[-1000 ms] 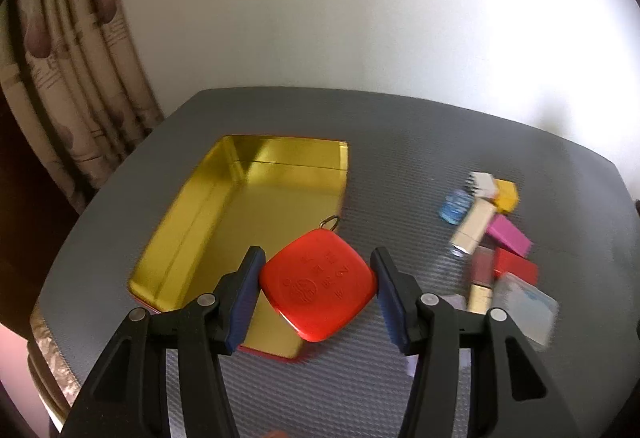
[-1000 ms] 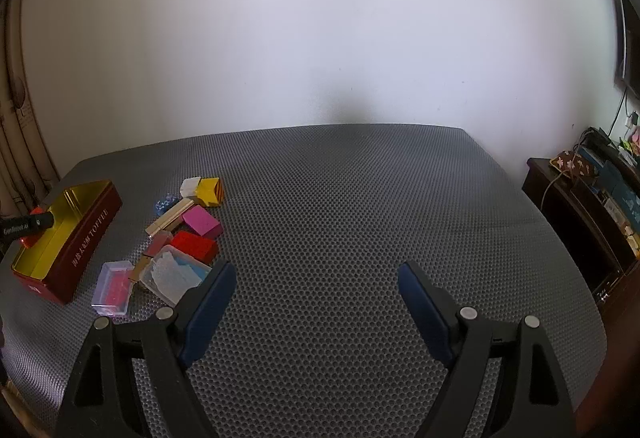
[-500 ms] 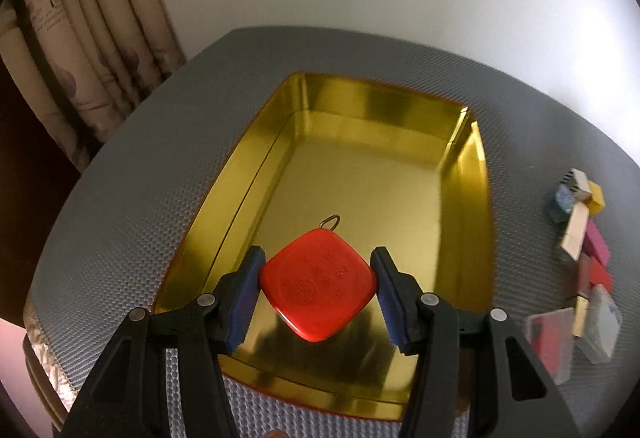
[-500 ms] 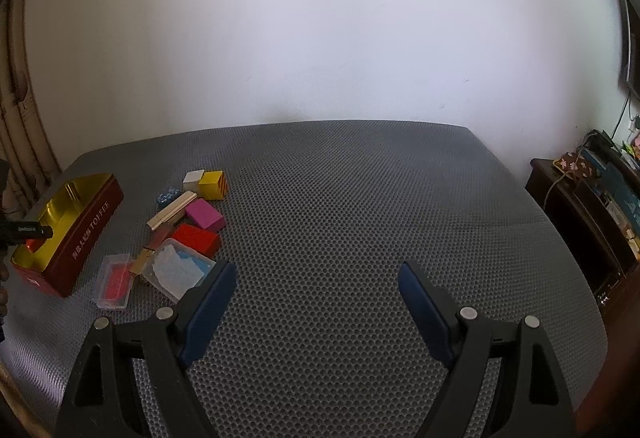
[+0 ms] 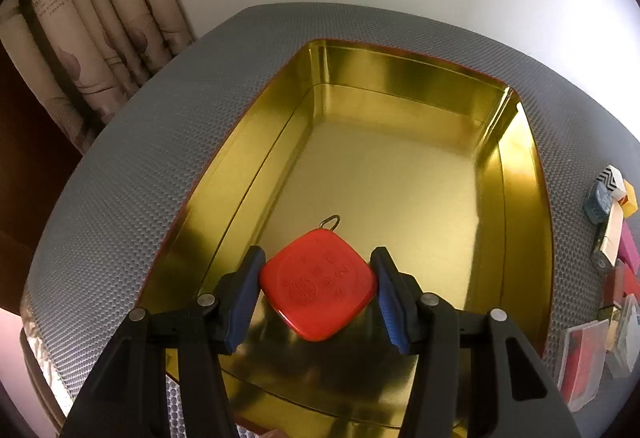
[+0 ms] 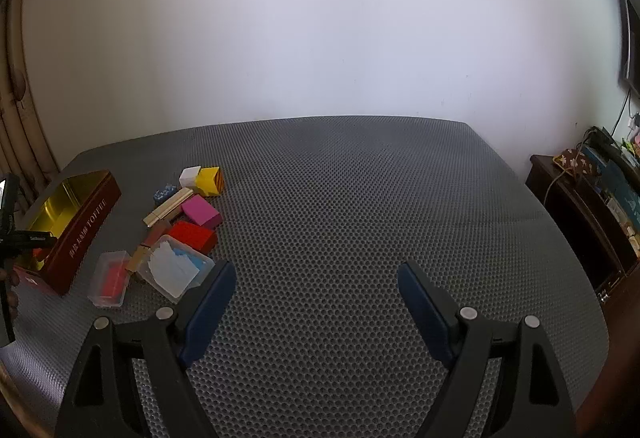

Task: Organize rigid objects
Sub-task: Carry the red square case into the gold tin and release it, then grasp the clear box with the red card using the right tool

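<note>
Red tag [image 5: 318, 284] sits pinched in the left gripper [image 5: 318, 288] above the gold tin [image 5: 400, 109]; released from here it may clatter or bounce. Right gripper [image 6: 316, 302] gapes empty, well away from the tin.

Home room, patterned curtains [image 5: 100, 21], cluttered sideboard [image 6: 592, 205]

Around the grey mat

A honeycomb-textured grey mat [image 6: 360, 205] lies before a plain white wall [image 6: 320, 17]. Patterned beige curtains [image 5: 92, 21] hang at the left, and a dark wooden cabinet [image 6: 580, 213] cluttered with boxes and cables stands at the right.
</note>
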